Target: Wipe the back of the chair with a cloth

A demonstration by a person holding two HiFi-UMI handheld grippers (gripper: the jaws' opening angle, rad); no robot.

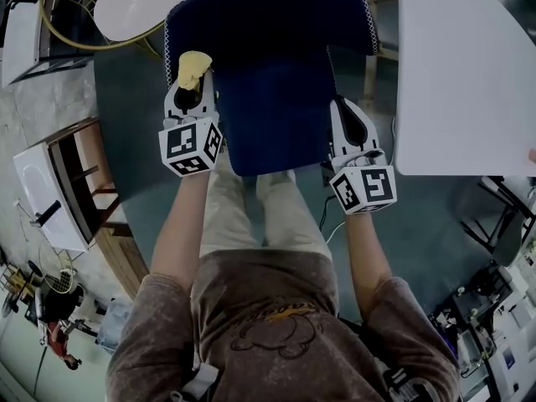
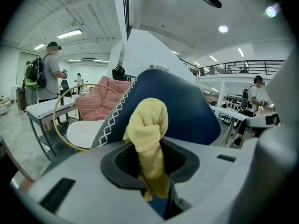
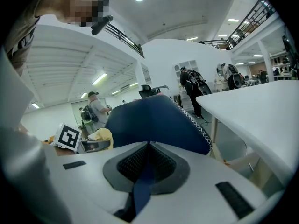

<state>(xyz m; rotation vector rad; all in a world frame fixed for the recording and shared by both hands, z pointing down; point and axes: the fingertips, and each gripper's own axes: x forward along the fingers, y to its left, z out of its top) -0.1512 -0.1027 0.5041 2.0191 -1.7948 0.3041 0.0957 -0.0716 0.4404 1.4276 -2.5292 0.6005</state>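
Head view: the left gripper (image 1: pixel 192 86) holds a yellow cloth (image 1: pixel 193 67) up at the left edge of the blue chair (image 1: pixel 268 48). The right gripper (image 1: pixel 342 111) sits against the seat's right side.
Left gripper view: the jaws pinch the cloth, with the chair back (image 2: pixel 187 106) just beyond. A pink wire chair (image 2: pixel 100 99) stands off to the left.
Right gripper view: the jaws are pressed together, with a sliver of blue between them. The chair back is ahead and a white counter (image 3: pixel 261 111) lies to the right.

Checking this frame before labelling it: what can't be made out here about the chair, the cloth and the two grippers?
Head view: far side of the back of the chair, hidden by the back itself.
Left gripper view: whether the cloth in the left gripper touches the chair; the cloth covers that spot.
Right gripper view: whether the right gripper pinches the chair or only shows blue through its slit.
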